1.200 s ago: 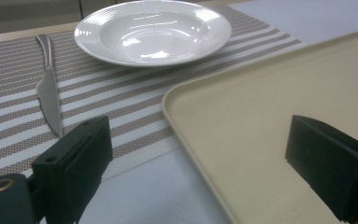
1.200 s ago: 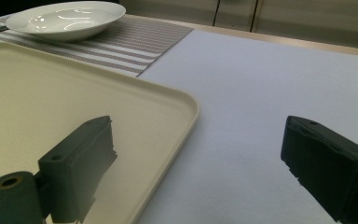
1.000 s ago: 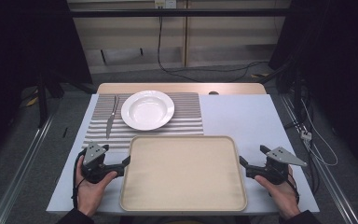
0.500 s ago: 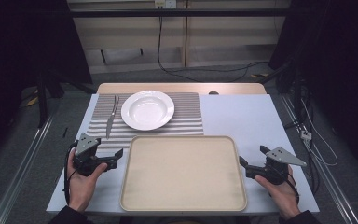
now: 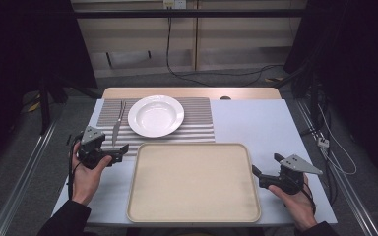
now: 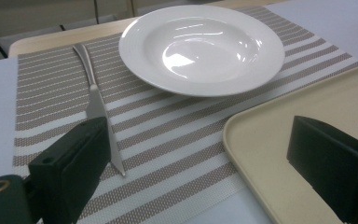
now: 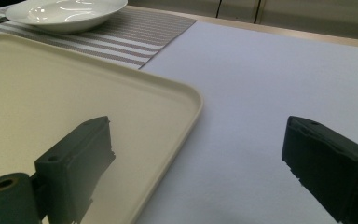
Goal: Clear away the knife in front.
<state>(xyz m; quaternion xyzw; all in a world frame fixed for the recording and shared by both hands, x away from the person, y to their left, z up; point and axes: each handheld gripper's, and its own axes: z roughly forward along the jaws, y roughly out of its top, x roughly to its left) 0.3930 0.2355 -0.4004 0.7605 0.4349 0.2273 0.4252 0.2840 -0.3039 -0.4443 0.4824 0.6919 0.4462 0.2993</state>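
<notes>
Two grippers are held over the table, one in each hand. No brand, label or writing can be read on anything in view. By count: one white plate (image 5: 156, 115), one knife (image 5: 116, 129), one striped placemat (image 5: 197, 119) and one beige tray (image 5: 193, 181).

The left gripper (image 5: 119, 154) hovers above the placemat's near left corner, just off the tray's left rim. Its jaws stand wide apart with nothing between them. In the left gripper view the knife (image 6: 103, 122) lies along the mat just past one jaw, to the left of the plate (image 6: 200, 46), with its tip toward the camera.

The right gripper (image 5: 257, 172) sits beside the tray's right rim, over the pale table surface (image 5: 261, 123). Its jaws are also spread wide and empty; in the right gripper view one hangs over the tray (image 7: 51, 93) and the other over bare table.
</notes>
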